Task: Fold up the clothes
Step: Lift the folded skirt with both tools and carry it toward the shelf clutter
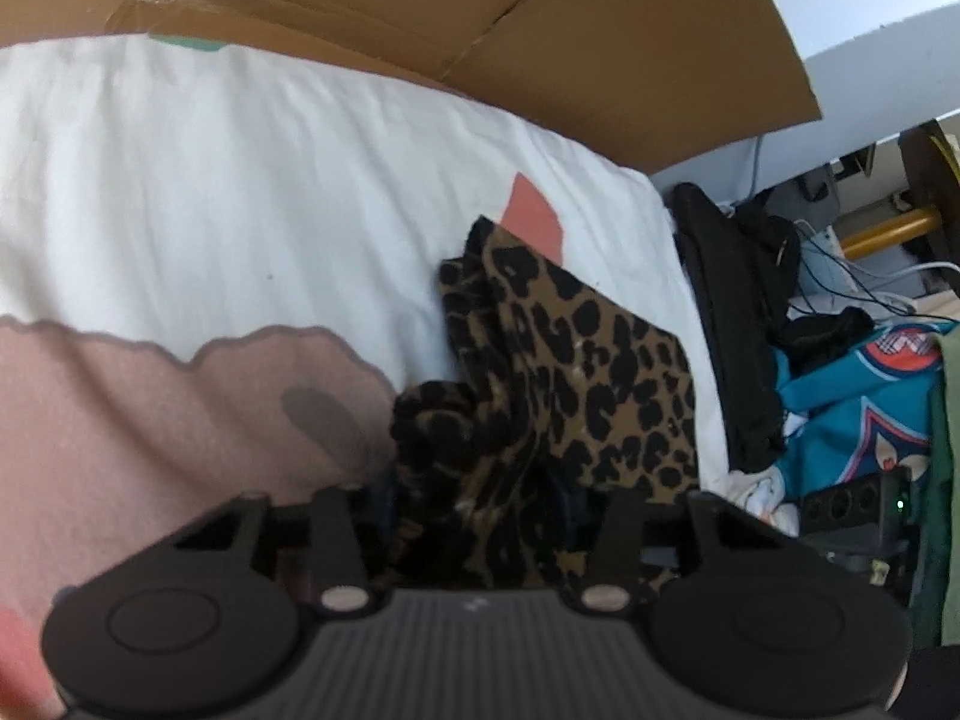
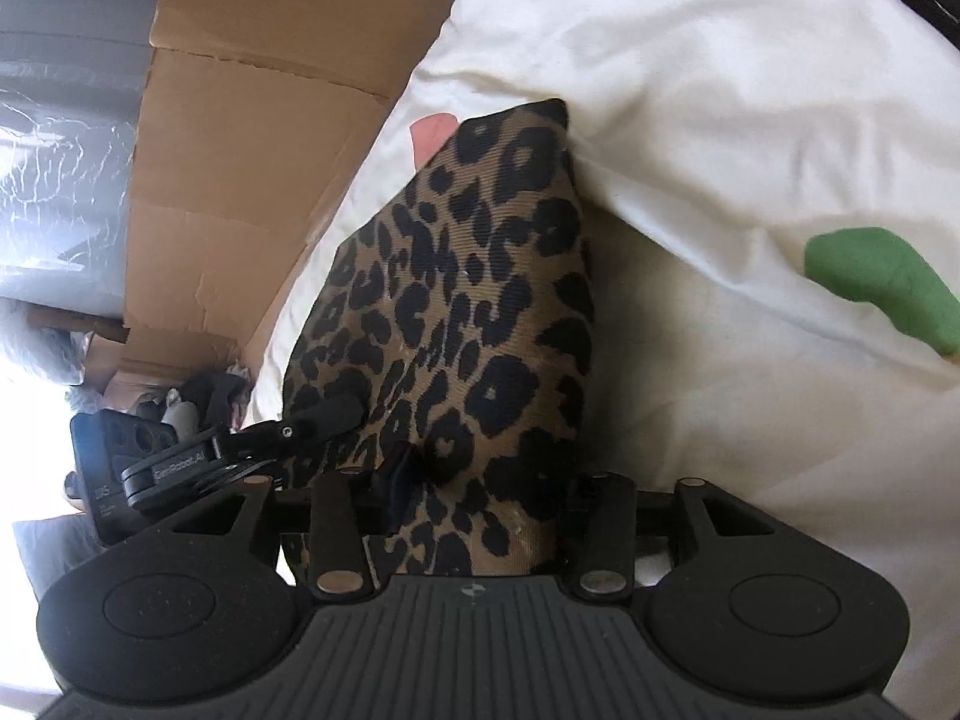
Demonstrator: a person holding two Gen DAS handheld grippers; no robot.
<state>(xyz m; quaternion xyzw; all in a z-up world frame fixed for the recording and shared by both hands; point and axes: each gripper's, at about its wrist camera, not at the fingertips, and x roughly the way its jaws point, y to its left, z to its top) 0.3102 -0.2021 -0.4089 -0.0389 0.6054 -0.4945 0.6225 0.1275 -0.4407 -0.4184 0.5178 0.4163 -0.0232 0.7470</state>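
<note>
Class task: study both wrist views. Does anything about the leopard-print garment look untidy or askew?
Yes. The leopard-print garment lies flat at its far end, but its near end is bunched into a crumpled wad, so no clean fold yet.

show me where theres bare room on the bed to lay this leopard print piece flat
Free: the white sheet between the cardboard and the pink patch, left of the leopard print garment; also the sheet toward the green patch. Crowded: the black clothing and teal fabric at the bed's edge.
</note>
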